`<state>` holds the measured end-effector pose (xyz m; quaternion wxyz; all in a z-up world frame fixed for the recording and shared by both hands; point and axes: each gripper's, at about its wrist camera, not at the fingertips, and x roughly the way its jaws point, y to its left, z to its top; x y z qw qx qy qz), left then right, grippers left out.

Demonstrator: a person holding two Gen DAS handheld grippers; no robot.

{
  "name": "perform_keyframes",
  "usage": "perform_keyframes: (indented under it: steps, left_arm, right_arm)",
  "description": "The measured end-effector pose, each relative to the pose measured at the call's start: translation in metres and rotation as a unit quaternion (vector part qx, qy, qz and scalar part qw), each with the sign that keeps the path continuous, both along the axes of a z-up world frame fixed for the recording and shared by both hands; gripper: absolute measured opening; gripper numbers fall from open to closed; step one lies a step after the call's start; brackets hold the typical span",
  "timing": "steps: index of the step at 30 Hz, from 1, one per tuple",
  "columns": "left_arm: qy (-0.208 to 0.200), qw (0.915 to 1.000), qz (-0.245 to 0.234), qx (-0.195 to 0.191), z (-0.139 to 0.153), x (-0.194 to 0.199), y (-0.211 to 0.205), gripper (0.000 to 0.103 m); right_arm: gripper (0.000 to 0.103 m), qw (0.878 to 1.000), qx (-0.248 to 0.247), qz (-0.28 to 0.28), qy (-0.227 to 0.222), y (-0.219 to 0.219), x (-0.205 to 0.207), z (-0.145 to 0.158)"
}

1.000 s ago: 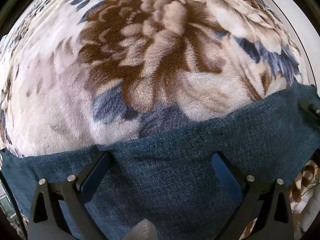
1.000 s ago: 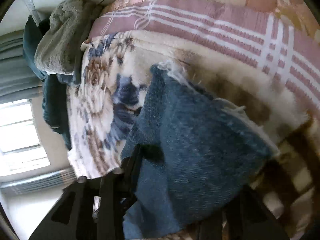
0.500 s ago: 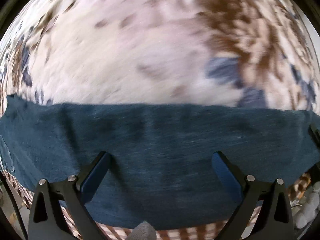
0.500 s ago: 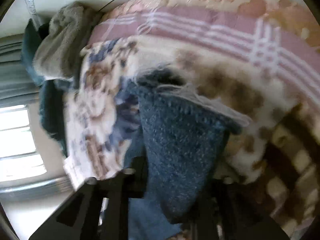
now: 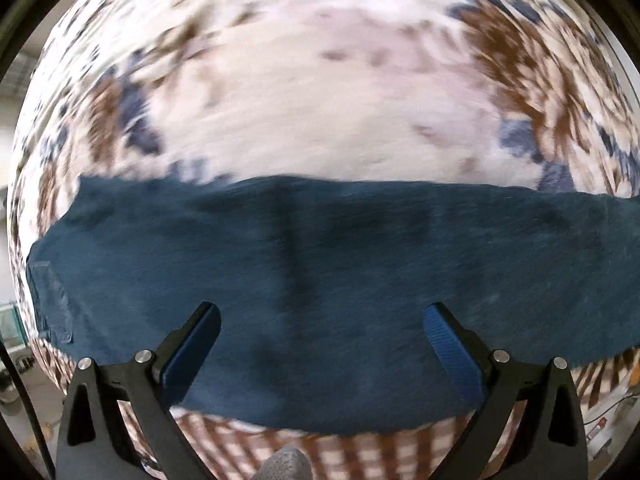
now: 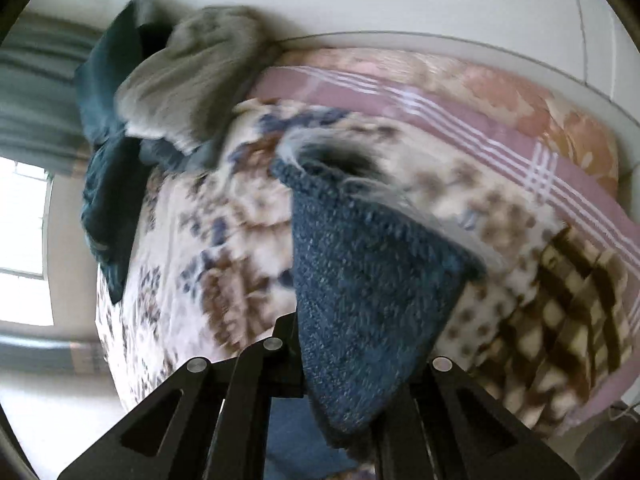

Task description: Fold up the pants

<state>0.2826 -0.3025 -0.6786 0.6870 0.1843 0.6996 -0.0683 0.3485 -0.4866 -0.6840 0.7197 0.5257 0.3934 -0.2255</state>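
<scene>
The pants are dark blue denim. In the left wrist view they lie as a wide band (image 5: 320,256) across the floral blanket (image 5: 320,100). My left gripper (image 5: 320,320) is open above the denim, its blue pads apart and holding nothing. In the right wrist view my right gripper (image 6: 352,384) is shut on a frayed leg end of the pants (image 6: 360,280), which hangs lifted above the bed.
The bed carries a floral blanket (image 6: 208,248), a brown checked cover (image 6: 560,320) and a pink striped quilt (image 6: 460,120). A grey and teal pile of clothes (image 6: 180,80) sits at the far end by a window (image 6: 24,240).
My left gripper has pulled back and shifted along the pants, so more of the denim band and the checked edge show. My right gripper has lifted and swung the held leg end.
</scene>
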Motion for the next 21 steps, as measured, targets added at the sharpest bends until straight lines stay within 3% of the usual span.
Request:
perform_keyframes:
  steps: [6, 9, 15, 18, 20, 21]
  left_arm:
    - [-0.012, 0.9989, 0.045, -0.005, 0.039, 0.006, 0.112, 0.103]
    - [-0.021, 0.9967, 0.079, 0.001, 0.054, 0.007, 0.177, 0.103]
    - [-0.038, 0.9856, 0.162, 0.026, 0.065, 0.01, 0.318, 0.103]
    - [-0.045, 0.9804, 0.186, 0.048, 0.063, 0.012, 0.358, 0.103]
    - [-0.048, 0.9775, 0.199, 0.053, 0.062, 0.013, 0.372, 0.103]
    - [-0.05, 0.9762, 0.205, 0.051, 0.064, 0.013, 0.381, 0.103]
  right_arm:
    - [0.008, 0.997, -0.046, 0.064, -0.021, 0.096, 0.043, 0.055]
    - [0.008, 0.992, -0.062, 0.111, -0.021, 0.161, 0.069, 0.064]
    - [0.007, 0.973, -0.073, 0.217, -0.008, 0.321, 0.124, 0.026]
    - [0.008, 0.96, -0.085, 0.268, 0.01, 0.398, 0.15, -0.007]
    - [0.014, 0.949, -0.097, 0.297, 0.045, 0.436, 0.162, -0.029]
    - [0.026, 0.944, -0.107, 0.306, 0.061, 0.449, 0.166, -0.038]
